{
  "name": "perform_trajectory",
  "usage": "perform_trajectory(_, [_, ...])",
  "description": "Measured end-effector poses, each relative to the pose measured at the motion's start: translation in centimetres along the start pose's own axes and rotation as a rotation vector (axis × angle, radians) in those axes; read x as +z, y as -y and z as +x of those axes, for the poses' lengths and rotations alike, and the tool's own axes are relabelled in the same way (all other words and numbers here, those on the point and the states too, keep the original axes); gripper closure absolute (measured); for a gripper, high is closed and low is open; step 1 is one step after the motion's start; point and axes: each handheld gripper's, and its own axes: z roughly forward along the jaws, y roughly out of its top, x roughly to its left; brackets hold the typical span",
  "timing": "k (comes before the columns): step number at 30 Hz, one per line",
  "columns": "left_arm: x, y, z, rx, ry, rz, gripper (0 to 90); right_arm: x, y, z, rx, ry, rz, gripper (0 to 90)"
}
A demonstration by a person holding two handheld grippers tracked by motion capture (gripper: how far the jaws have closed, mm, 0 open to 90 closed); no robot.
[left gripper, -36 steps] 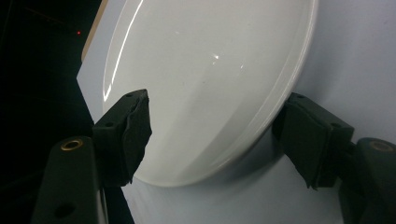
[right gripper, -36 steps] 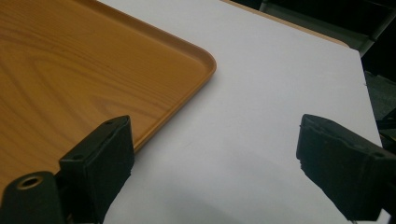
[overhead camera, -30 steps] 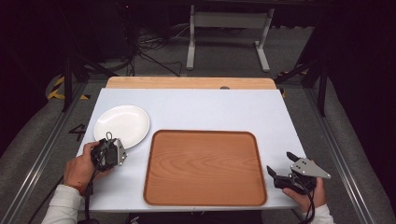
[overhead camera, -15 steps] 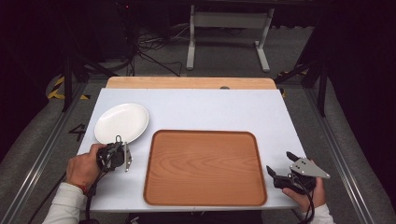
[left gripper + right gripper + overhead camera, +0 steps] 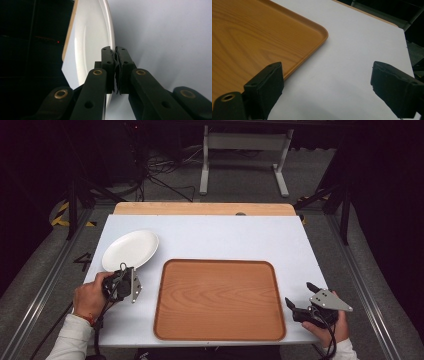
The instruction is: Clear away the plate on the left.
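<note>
A white plate (image 5: 131, 249) lies at the left of the white table; in the left gripper view the plate (image 5: 92, 37) stands on edge because the gripper is rolled on its side. My left gripper (image 5: 122, 271) is at the plate's near rim, and its jaws are closed with the rim running in between the pads (image 5: 110, 58). A wooden tray (image 5: 217, 297) fills the table's middle front. My right gripper (image 5: 300, 296) rests at the tray's near right corner, held in a hand. Its jaws stand wide apart over bare table beside the tray's (image 5: 249, 32) rounded corner.
The white table top (image 5: 240, 235) has free room behind and right of the tray. A wooden strip (image 5: 200, 208) runs along the far edge. Beyond it are a metal stand (image 5: 242, 150) and floor cables (image 5: 160, 175). Rails flank both sides.
The left hand has shifted slightly right and rolled the gripper, bringing its jaws onto the plate's near rim. The right gripper has stayed still.
</note>
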Motion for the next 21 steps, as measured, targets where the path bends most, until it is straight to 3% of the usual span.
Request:
perform_trajectory(9, [-1.2,-1.1,0.3,0.006,-0.033,-0.039,87.4,0.0,0.0,0.0,0.0,0.0,-0.002,11.9])
perform_trajectory(12, [-1.5,-1.4,0.3,0.002,-0.025,-0.046,87.3,0.0,0.0,0.0,0.0,0.0,0.0,11.9])
perform_trajectory(21, [-4.0,-5.0,-0.7,0.083,-0.027,-0.147,87.2,-0.1,0.0,0.0,0.001,0.001,-0.001,11.9])
